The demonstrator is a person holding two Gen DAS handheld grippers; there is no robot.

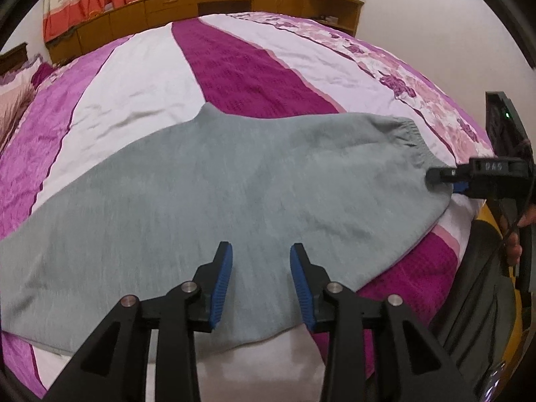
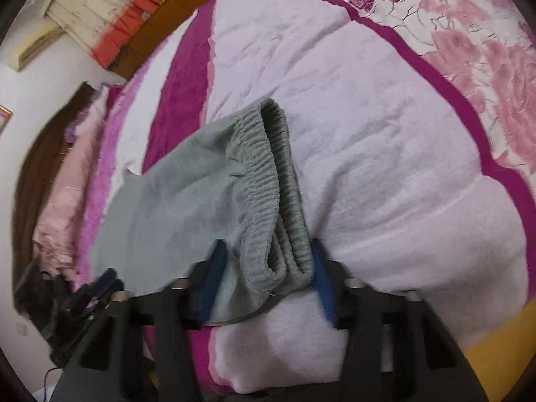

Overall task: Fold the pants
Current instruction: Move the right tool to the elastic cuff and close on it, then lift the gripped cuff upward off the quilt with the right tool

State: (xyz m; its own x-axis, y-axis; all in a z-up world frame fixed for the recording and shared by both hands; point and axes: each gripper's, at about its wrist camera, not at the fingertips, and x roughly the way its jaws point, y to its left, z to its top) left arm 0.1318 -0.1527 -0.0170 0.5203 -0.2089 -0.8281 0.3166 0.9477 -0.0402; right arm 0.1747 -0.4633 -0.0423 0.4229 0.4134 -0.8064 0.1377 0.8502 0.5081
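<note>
Grey pants (image 1: 214,181) lie flat across the bed, their legs running off to the left. My left gripper (image 1: 261,251) hovers open over the cloth near its front edge, with nothing between its blue pads. At the right end, my right gripper (image 1: 445,181) holds the corner of the elastic waistband (image 1: 408,130). In the right wrist view the ribbed waistband (image 2: 281,201) is bunched in folds between the pads of my right gripper (image 2: 268,268), which is shut on it. The left gripper (image 2: 107,278) shows small at the lower left there.
The bedspread (image 1: 234,67) has magenta, white and floral stripes. A wooden cabinet (image 1: 214,0) and curtains (image 1: 87,0) stand behind the bed. A pillow (image 1: 13,100) lies at the far left. The bed's front edge (image 1: 418,268) drops off at the lower right, beside a person's hand (image 1: 516,248).
</note>
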